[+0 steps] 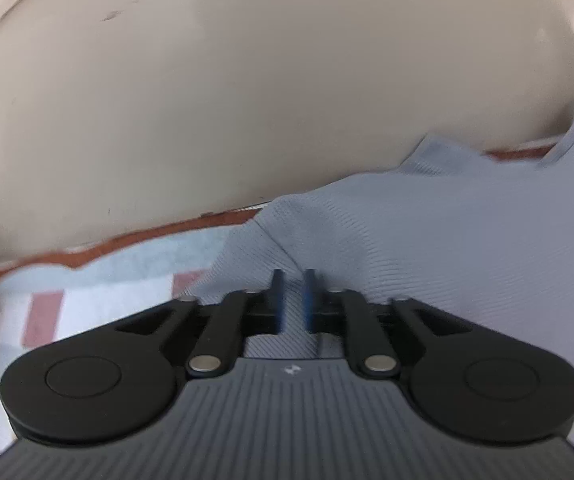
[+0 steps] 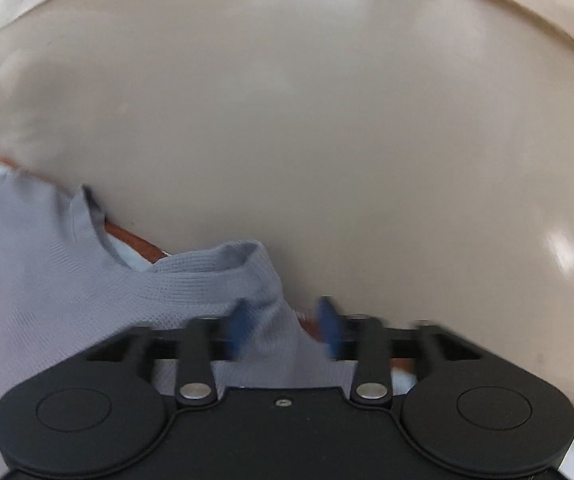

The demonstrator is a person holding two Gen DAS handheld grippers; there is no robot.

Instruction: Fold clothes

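Shirt (image 1: 427,232) lies under and ahead of both parted claws, left claw (image 1: 292,300) and right claw (image 2: 285,330), neither gripping, so a shallow pinch on the loose cloth could likely slip.

A home setting is suggested: a grey knitted garment (image 1: 427,232) is spread over a patterned cloth (image 1: 99,280) with a rust-brown border, laid against a smooth beige surface (image 1: 247,100). The exact room cannot be told.
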